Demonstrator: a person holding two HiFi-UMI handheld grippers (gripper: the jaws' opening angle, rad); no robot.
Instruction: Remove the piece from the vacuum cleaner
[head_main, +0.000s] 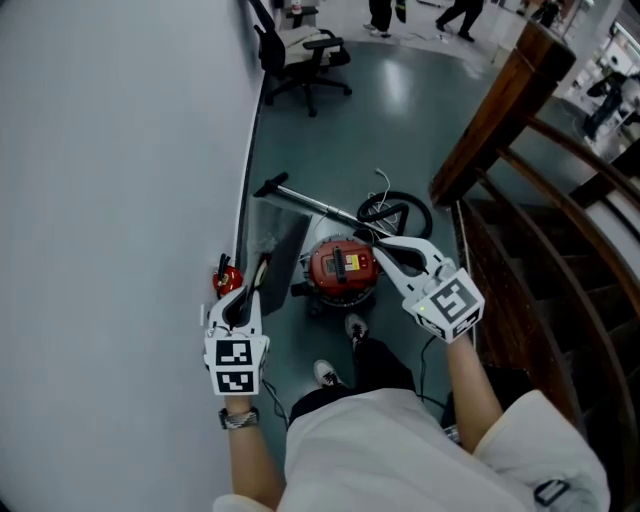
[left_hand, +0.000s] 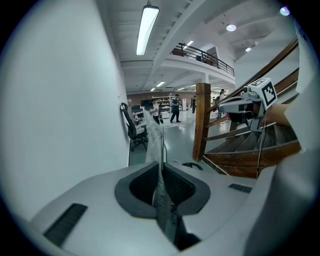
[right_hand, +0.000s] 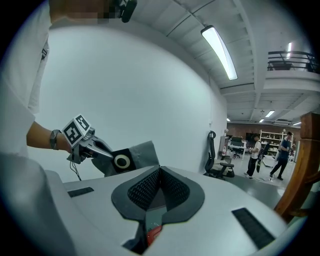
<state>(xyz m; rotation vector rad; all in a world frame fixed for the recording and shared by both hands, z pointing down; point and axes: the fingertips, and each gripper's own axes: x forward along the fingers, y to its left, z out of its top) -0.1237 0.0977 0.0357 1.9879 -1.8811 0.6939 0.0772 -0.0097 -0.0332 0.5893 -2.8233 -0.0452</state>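
The red vacuum cleaner (head_main: 342, 268) sits on the floor below both hands. The grey dust bag (right_hand: 131, 156) hangs above and left of it, clamped edge-on between the left gripper's (left_hand: 161, 167) jaws. The right gripper (right_hand: 159, 172) is closed on nothing, apart from the bag.

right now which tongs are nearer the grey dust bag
Left. The left tongs are clamped on the grey dust bag, which hangs from them. The right tongs are shut on nothing, apart to its right over the red vacuum cleaner.
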